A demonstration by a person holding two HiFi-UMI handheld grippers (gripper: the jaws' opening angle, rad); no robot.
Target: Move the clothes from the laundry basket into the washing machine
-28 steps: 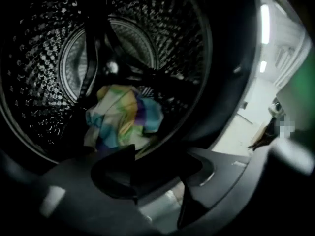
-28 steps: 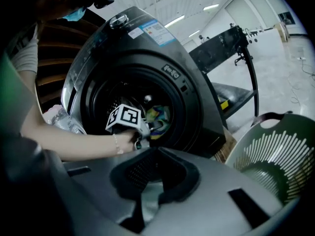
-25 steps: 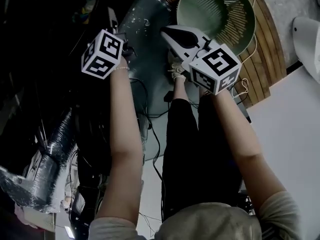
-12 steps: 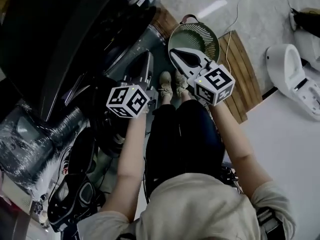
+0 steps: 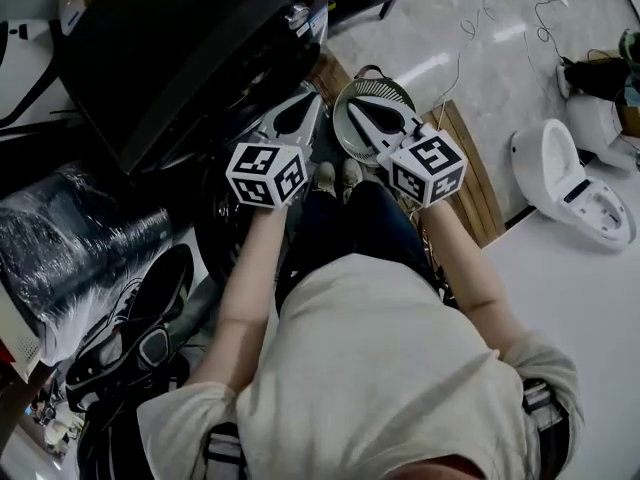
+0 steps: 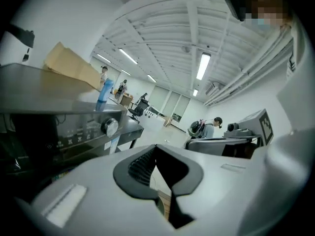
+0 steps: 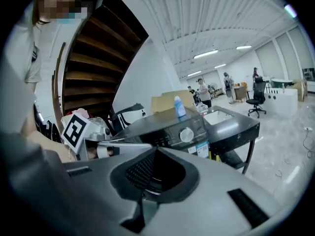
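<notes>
The laundry basket (image 5: 388,82) sits on a wooden board (image 5: 472,173), at 12 o'clock from the person's shoes (image 5: 336,175). The right gripper (image 5: 352,107) covers most of it, so only a bit of green rim and some slats show, and what lies inside is hard to make out. The washing machine (image 5: 190,48) is at 10 o'clock from the shoes; it is dark and its door cannot be seen in the head view. The right gripper view shows its knob (image 7: 186,134) and a blue bottle (image 7: 179,106) on its lid. Where the clothes are cannot be told from any view. The person's own body fills the bottom of the head view and hides the legs.

The left gripper (image 5: 305,110) is at 11 o'clock from the shoes; its jaws are pressed together with nothing between them. The right gripper's jaws are pressed together too, and they hold nothing.

A second ago both grippers were low down by the basket, which was big and filled the top of the head view. Now both are up higher, and the basket looks small and far below. The machine's lid has come into view. The white device (image 5: 565,183) at 3 o'clock, cut off before, now shows whole.
</notes>
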